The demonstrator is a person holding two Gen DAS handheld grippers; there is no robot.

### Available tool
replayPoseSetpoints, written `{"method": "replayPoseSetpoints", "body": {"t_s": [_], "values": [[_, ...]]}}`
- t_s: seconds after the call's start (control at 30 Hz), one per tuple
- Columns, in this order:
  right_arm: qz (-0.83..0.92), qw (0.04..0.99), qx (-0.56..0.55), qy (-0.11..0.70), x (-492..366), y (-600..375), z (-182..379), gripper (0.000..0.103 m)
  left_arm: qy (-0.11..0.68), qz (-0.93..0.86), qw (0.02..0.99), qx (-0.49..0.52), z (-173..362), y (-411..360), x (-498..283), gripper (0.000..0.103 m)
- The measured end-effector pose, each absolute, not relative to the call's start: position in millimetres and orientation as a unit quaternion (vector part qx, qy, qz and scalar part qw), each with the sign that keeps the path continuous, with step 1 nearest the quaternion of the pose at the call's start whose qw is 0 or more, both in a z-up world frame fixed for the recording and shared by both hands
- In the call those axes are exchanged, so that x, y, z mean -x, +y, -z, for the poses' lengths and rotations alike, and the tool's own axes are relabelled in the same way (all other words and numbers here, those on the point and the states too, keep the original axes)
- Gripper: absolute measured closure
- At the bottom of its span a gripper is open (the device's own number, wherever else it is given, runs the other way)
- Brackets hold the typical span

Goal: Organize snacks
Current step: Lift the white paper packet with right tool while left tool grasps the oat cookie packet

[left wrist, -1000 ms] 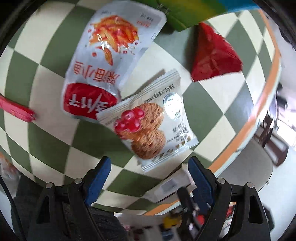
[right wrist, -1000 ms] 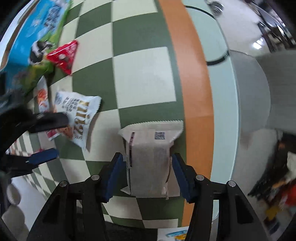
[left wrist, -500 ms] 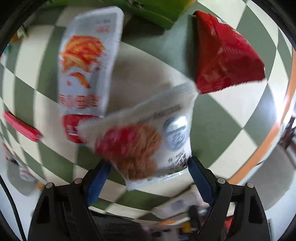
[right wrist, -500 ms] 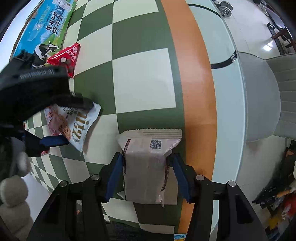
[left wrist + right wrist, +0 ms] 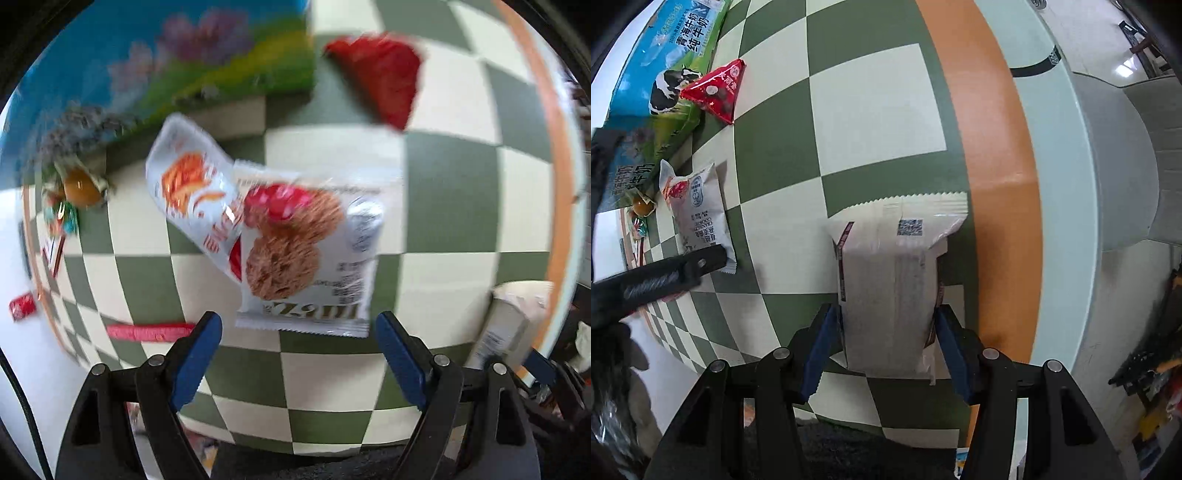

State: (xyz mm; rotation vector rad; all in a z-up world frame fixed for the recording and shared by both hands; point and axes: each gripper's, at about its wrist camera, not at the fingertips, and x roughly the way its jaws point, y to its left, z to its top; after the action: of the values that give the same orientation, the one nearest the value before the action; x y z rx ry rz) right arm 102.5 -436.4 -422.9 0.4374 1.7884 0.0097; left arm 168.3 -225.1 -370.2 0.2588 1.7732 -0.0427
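Observation:
A white cranberry-cookie packet lies on the green-and-cream checked table, partly over a white-and-red snack pouch. My left gripper is open just short of the cookie packet's near edge. The cookie packet also shows in the right wrist view, with the left gripper's finger over its near end. My right gripper is shut on a grey-white snack packet lying near the orange table border. A red triangular pack lies farther away; it also shows in the right wrist view.
A blue-and-green milk carton box lies at the table's far left, also in the left wrist view. Small wrapped candies and a pink stick lie left. The orange table edge and a grey chair are right.
The left gripper has swung and drawn back from the cookie packet, which now lies ahead of the open jaws. The right gripper still grips its packet, nearly still.

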Motion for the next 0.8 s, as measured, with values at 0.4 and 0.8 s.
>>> {"method": "replayPoseSetpoints", "body": {"t_s": [0.4, 0.8], "values": [[0.006, 0.604, -0.147, 0.784, -109, -413, 436, 0.037, 0.766, 0.023, 0.624, -0.154, 397, -247, -194, 0.015], [0.004, 0.643, -0.099, 0.759, -102, -387, 427, 0.049, 0.733, 0.030, 0.655, -0.181, 380, -308, -154, 0.033]]}}
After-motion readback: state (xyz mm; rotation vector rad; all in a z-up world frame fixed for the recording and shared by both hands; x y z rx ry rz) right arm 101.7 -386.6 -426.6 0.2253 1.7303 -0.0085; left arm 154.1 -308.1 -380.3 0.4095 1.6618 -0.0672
